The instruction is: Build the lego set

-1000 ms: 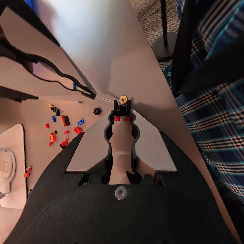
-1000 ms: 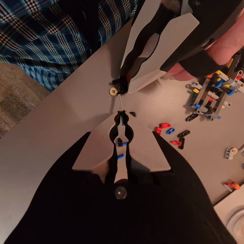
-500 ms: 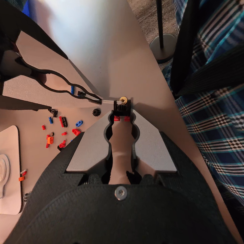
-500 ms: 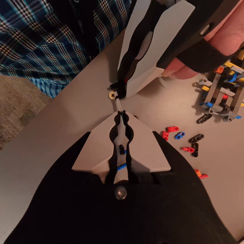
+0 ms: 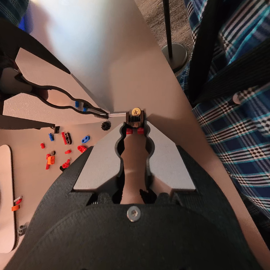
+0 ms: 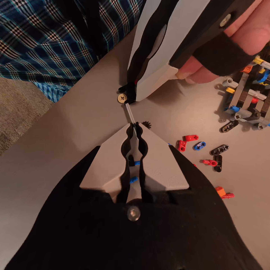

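Note:
My left gripper is shut on a small black frame piece with a black gear inside and two red pins behind. My right gripper is shut on a thin grey axle. The axle's far end touches the side of the black frame piece. In the left wrist view the axle comes in from the left, held by the right gripper. A tan round piece lies on the table just past the frame piece; it also shows in the right wrist view.
A loose black gear lies beside the axle. Red, blue, black and orange small parts are scattered on the table. A partly built grey and black model stands at the right. A person in a plaid shirt sits at the table edge.
The right gripper has moved the axle toward the left gripper's frame piece until its end met the piece's side. The left gripper has stayed in place.

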Available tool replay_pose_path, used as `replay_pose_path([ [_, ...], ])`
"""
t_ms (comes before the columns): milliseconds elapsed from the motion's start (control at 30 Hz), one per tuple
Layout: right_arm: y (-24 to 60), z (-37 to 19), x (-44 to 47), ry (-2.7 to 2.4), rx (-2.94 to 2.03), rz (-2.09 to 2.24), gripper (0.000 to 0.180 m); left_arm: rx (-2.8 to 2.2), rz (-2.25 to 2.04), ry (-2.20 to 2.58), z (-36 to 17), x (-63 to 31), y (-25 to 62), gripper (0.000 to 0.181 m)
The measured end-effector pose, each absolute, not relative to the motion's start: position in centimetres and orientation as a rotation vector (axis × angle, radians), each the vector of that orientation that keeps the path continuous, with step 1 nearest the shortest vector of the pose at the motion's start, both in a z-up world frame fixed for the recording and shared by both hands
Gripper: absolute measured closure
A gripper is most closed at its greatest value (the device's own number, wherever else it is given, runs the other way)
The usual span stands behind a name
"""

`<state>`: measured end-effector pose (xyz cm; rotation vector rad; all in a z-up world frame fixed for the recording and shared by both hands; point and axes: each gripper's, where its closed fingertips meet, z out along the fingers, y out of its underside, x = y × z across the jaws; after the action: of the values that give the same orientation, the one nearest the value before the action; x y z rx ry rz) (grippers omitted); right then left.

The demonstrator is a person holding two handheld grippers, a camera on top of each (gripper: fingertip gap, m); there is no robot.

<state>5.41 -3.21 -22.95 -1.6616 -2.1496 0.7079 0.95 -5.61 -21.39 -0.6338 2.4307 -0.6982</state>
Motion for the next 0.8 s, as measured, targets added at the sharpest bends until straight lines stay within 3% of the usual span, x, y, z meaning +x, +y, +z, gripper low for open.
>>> replay_pose_path([
  [800, -4.0, -23.0, 6.2, -2.185, -1.648, 0.811, 0.18, -0.627, -0.779, 2.462, -21.2, 0.6, -5.8, 0.158],
])
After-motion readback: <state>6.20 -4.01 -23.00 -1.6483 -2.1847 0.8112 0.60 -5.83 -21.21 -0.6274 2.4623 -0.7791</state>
